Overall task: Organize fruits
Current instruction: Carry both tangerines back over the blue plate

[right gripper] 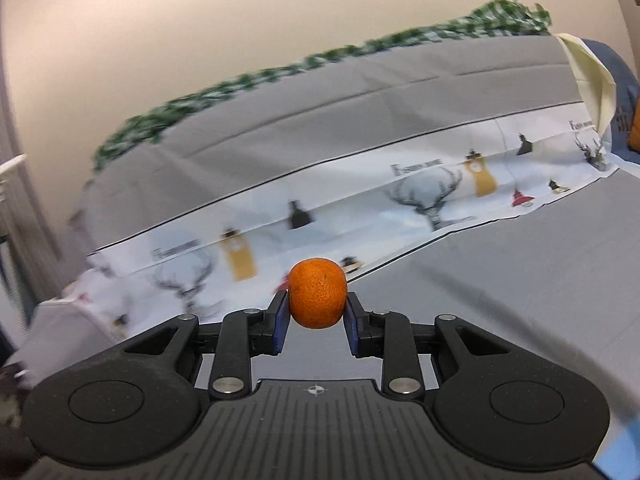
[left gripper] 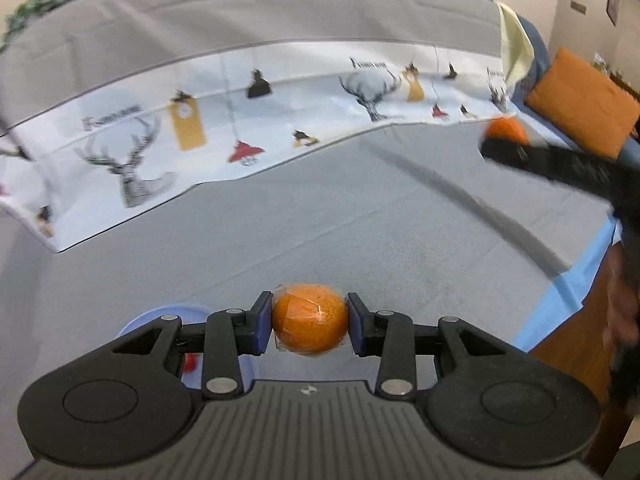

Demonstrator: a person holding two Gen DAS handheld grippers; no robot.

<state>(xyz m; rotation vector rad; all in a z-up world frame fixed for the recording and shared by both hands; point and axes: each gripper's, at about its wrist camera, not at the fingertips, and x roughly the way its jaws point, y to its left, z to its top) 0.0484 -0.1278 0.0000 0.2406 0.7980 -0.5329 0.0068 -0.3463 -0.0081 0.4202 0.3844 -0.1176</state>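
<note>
the left gripper (left gripper: 310,320) clamps a plastic-wrapped orange (left gripper: 310,319) between its blue pads, held above the grey cloth (left gripper: 340,220); a blue plate (left gripper: 160,316) with something red on it peeks out under its left finger. the right gripper (right gripper: 317,312) pinches a bare orange (right gripper: 318,293) at its fingertips, in front of a white cloth with deer prints (right gripper: 440,200). in the left wrist view the right gripper shows blurred at the right edge.
</note>
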